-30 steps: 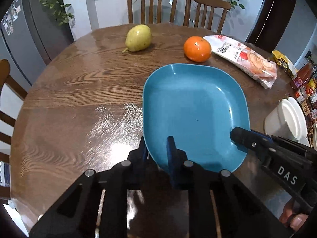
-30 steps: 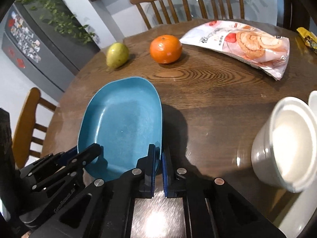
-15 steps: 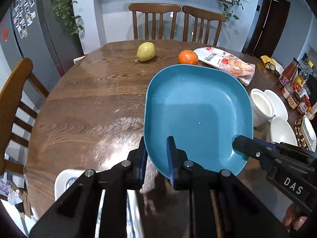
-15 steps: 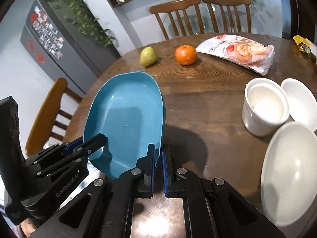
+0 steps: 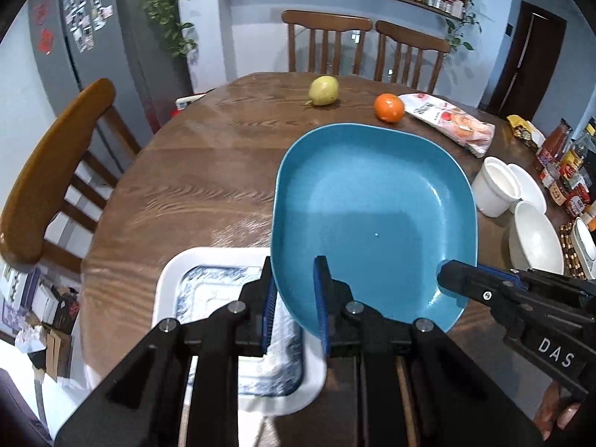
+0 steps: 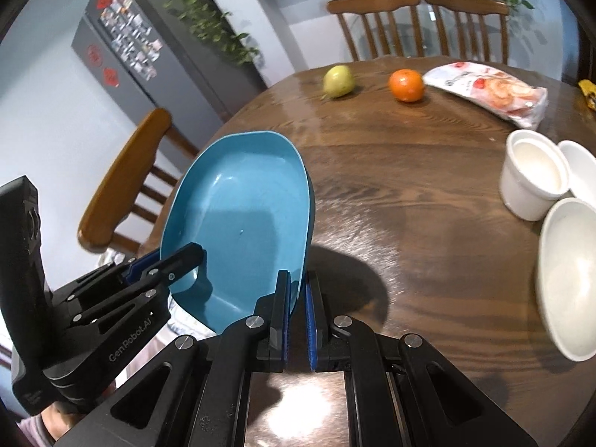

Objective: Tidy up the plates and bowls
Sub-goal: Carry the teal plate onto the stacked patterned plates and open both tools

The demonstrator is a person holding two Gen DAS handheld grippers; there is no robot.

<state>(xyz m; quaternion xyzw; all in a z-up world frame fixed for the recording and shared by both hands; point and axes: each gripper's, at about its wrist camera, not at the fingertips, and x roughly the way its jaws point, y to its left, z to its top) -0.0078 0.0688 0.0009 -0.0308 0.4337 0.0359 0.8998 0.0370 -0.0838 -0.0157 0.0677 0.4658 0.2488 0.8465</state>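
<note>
Clamping the near rim of one blue plate (image 5: 372,216), the left gripper (image 5: 294,294) is pinching it between both pads; the right gripper (image 6: 297,305) is clamped on the same plate's right edge. In the right wrist view the plate (image 6: 242,223) is hanging tilted, lifted off the desk (image 6: 409,223), casting a dark shadow. In the left wrist view the right gripper (image 5: 450,277) is showing at the plate's lower right corner. Plate: smooth, matte, rounded-square, shallow.

Under the left gripper one white rectangular dish (image 5: 208,272) with blue patterning is sitting near the desk's near edge; the blue plate is overlapping it from above.

Counting white ware on the right: three pieces, one straight-walled cup (image 6: 532,175), one small bowl (image 6: 579,171) just beside it, one larger glossy bowl (image 6: 570,275) nearer. All round, plain.

Fruit: one yellow-green pear (image 5: 324,90), one orange (image 5: 389,107), far side, apart. One crinkly plastic snack bag (image 5: 450,121) lying beside the orange.

Desk is round, dark wood, glossy grain. Three wooden chairs: two spindle-backed (image 5: 327,43) behind, one (image 5: 56,171) at left.
</note>
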